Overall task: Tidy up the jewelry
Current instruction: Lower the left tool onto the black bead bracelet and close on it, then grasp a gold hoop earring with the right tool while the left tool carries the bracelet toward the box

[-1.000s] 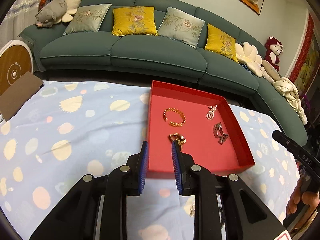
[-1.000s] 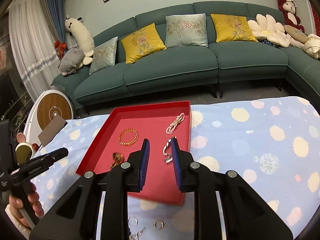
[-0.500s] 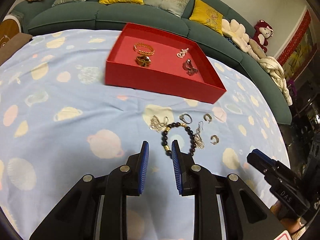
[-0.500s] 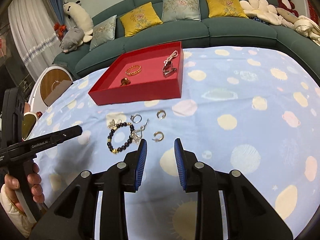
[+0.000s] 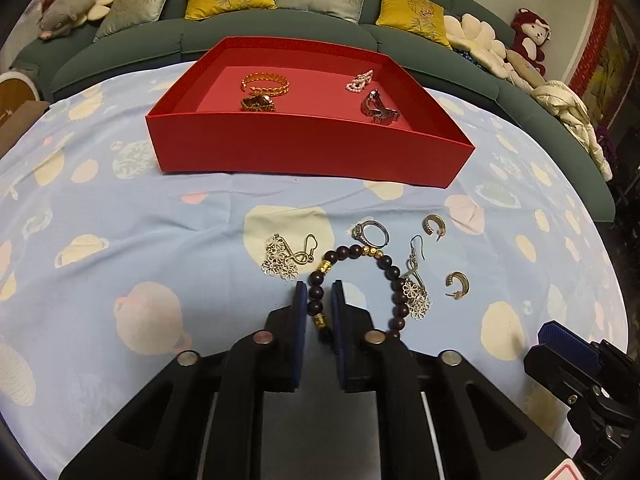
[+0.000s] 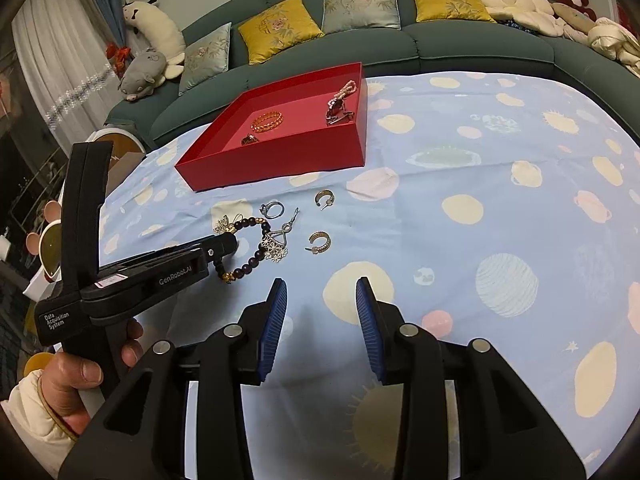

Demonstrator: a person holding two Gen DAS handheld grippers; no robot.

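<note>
Four pieces lie in the red tray (image 5: 308, 152); before it, the narrowly parted left gripper (image 5: 319, 300) straddles the beaded bracelet (image 5: 394, 276), the right gripper (image 6: 321, 300) spread; earrings, ring remain.

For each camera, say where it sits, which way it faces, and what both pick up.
Left wrist: sits on the left gripper, low over the tablecloth, facing the red tray and sofa; its fingers straddle the bead bracelet.
Right wrist: sits on the right gripper, higher, facing the same way; the left gripper and hand show.
Shared: tray, bracelet, sofa.
</note>
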